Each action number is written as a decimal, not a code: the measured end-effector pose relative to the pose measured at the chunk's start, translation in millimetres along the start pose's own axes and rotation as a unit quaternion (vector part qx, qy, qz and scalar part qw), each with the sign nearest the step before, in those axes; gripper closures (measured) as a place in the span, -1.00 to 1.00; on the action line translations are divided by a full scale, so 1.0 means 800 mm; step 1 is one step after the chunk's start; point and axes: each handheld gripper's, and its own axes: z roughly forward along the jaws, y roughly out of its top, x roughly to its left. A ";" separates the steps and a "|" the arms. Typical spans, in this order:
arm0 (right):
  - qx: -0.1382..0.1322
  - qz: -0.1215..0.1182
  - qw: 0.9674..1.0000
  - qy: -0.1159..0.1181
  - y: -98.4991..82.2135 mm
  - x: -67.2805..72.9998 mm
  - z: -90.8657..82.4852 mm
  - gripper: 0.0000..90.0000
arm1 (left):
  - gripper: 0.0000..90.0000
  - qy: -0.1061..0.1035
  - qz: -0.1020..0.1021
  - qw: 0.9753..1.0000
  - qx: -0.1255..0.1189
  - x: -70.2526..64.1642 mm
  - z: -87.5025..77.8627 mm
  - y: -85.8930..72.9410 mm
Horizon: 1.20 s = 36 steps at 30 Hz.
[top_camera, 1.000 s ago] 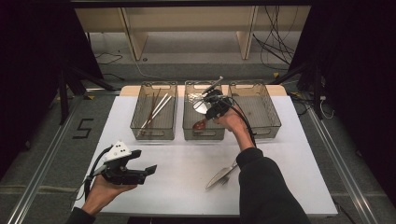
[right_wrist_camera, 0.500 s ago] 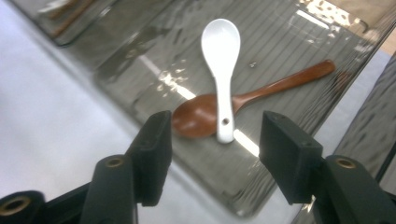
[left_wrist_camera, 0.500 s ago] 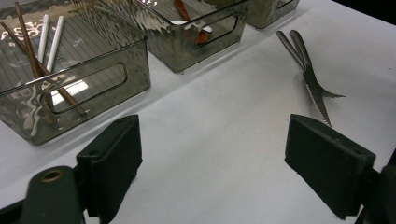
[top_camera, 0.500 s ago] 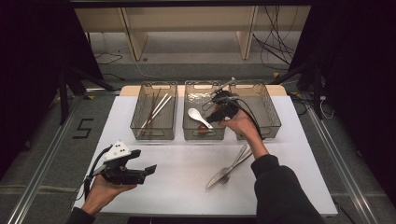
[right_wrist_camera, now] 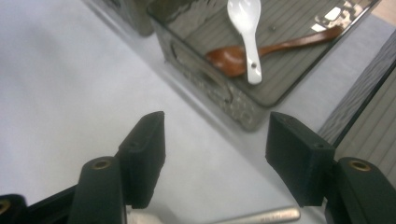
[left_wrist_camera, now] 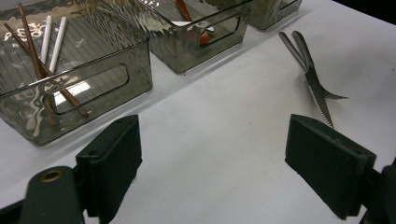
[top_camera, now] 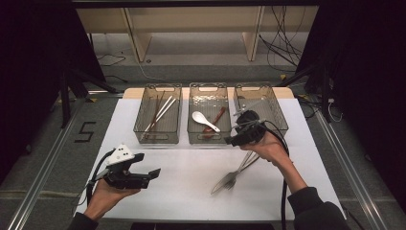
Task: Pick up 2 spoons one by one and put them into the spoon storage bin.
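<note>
- Since a second ago, the right gripper [top_camera: 233,139] has come back from over the middle bin [top_camera: 208,139] toward the near side, and its jaws have just been opening with nothing between them.
- Now the white spoon [top_camera: 205,120] lies in the middle bin, across a brown spoon [top_camera: 215,120].
- From the right gripper view, the white spoon [right_wrist_camera: 249,29] and brown spoon [right_wrist_camera: 266,49] sit just past the open jaws, not touching them.
- The right gripper hangs by the near right corner of the middle bin.
- The left gripper [top_camera: 155,173] is at the near left of the table [top_camera: 182,191]. Its jaws are wide open and hold nothing.
- A fork [top_camera: 230,179] and a knife [top_camera: 239,167] lie together on the table, near the right hand [top_camera: 270,149].
- The left bin [top_camera: 158,139] holds brown and white chopsticks [top_camera: 158,114].
- The right bin [top_camera: 270,103] is at the far right.
</note>
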 end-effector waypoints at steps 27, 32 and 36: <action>0.052 0.011 0.998 -0.037 -0.071 -0.023 0.046 1.00 | -0.61 -0.001 0.000 1.000 -0.008 -0.001 -0.002 0.000; 0.062 0.014 0.997 -0.041 -0.075 -0.027 0.056 1.00 | -0.61 -0.001 0.001 1.000 -0.008 -0.002 -0.001 0.000; 0.076 0.016 0.996 -0.042 -0.079 -0.029 0.064 1.00 | -0.61 -0.001 0.003 1.000 -0.007 -0.002 -0.002 0.000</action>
